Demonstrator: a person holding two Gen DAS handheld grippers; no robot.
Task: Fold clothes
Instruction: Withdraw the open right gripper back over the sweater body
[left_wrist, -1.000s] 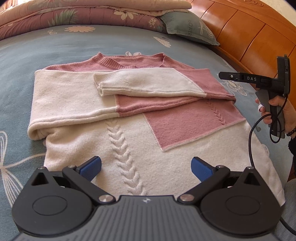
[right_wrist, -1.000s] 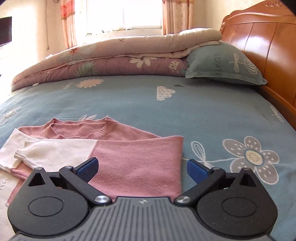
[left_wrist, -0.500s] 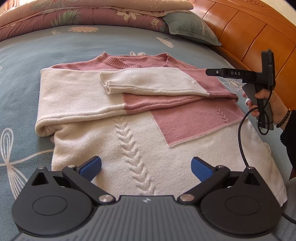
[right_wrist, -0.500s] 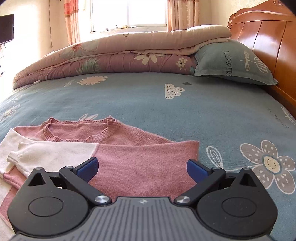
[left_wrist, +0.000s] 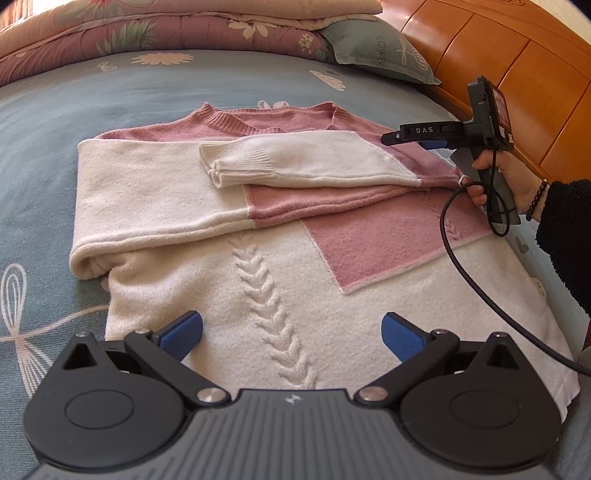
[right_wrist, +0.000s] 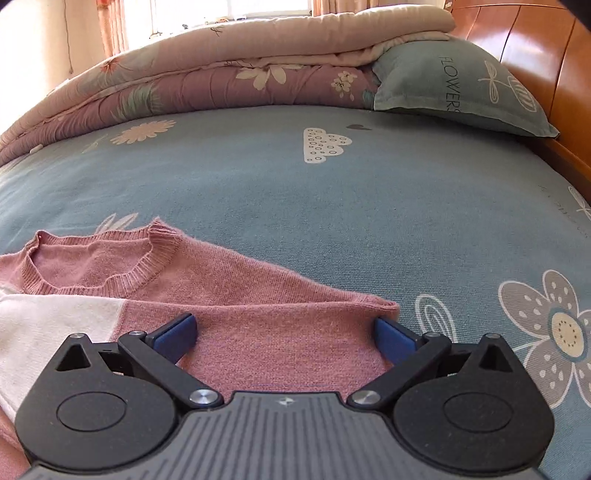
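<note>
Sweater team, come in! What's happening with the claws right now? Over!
Both claws open, left claw over the hem, right claw at the shoulder. Sweater flat on bed, both sleeves folded in. Nothing in the way.

My own housing hides the sweater's (left_wrist: 295, 295) hem at six o'clock; my sleeve (left_wrist: 569, 236) runs off at three.
</note>
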